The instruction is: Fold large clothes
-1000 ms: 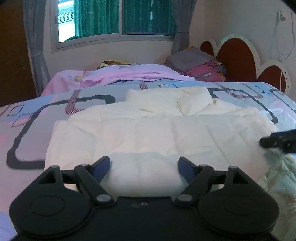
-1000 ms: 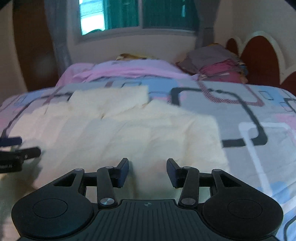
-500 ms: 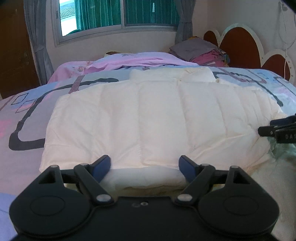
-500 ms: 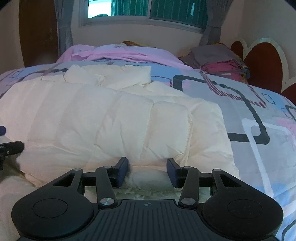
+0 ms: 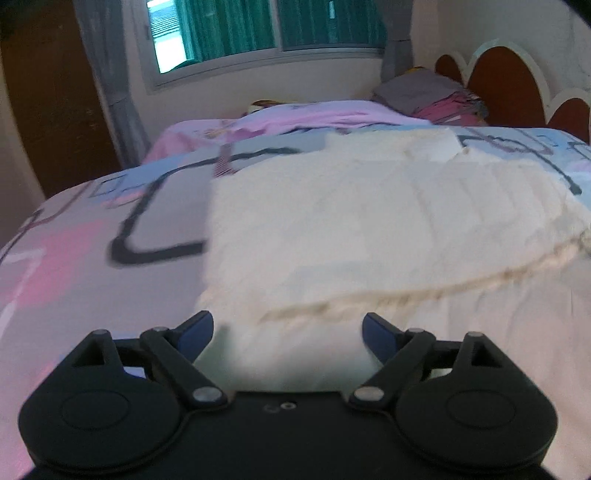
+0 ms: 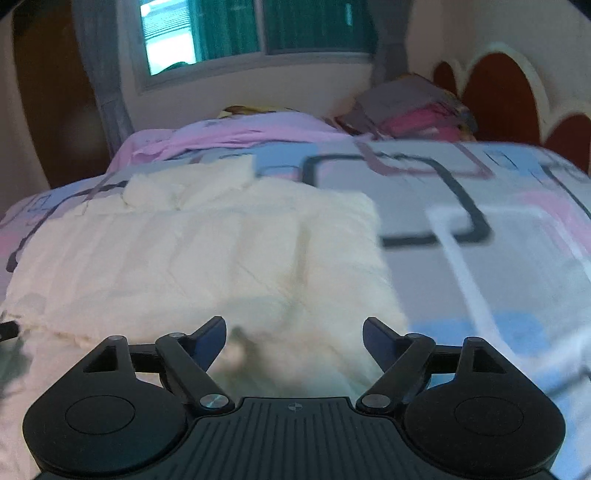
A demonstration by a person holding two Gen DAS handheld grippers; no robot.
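Note:
A large cream quilted garment [image 5: 369,229] lies folded on the bed; it also shows in the right wrist view [image 6: 207,258]. Its upper layer ends in a fuzzy near edge [image 5: 424,291] over a lower layer. My left gripper [image 5: 287,330] is open and empty, just short of the garment's near left corner. My right gripper [image 6: 294,338] is open and empty at the garment's near right corner. The tip of the left gripper [image 6: 7,329] shows at the left edge of the right wrist view. Both views are blurred by motion.
The bedsheet [image 5: 92,266] is pink, grey and blue with dark outlined rectangles. A pink blanket [image 5: 314,118] lies at the far end. Folded clothes [image 5: 432,96] are stacked by the brown headboard [image 5: 509,85]. A window [image 5: 258,33] is behind.
Both grippers have pulled back from the garment's near edge, and the right gripper's jaws have opened wider. The folded upper layer now lies flat on the lower one.

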